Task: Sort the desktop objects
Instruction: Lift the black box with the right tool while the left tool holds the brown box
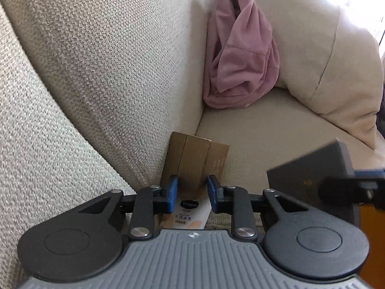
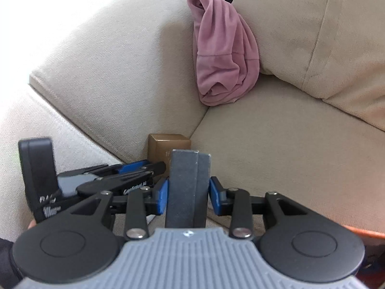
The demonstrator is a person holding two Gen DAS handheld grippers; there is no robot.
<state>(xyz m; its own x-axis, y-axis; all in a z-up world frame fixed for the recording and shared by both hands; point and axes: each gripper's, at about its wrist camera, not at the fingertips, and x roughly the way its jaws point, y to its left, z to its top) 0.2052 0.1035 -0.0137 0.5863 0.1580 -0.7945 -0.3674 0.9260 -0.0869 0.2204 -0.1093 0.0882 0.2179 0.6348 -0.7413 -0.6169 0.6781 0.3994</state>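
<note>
A crumpled pink cloth (image 1: 238, 55) leans in the far corner of the beige fabric sofa (image 1: 108, 60), wedged between the backrest and a cream cushion (image 1: 320, 55) on the right. Nearer, a brown cardboard box (image 1: 196, 163) stands on the seat against the sofa's left arm. The left gripper (image 1: 192, 191) has its blue pads (image 1: 172, 192) closed on this box, whose near end carries a white printed label. Just to its right, the right gripper (image 2: 187, 192) is clamped on a dark grey rectangular box (image 2: 189, 187), held upright above the seat, close beside the brown one.
</note>
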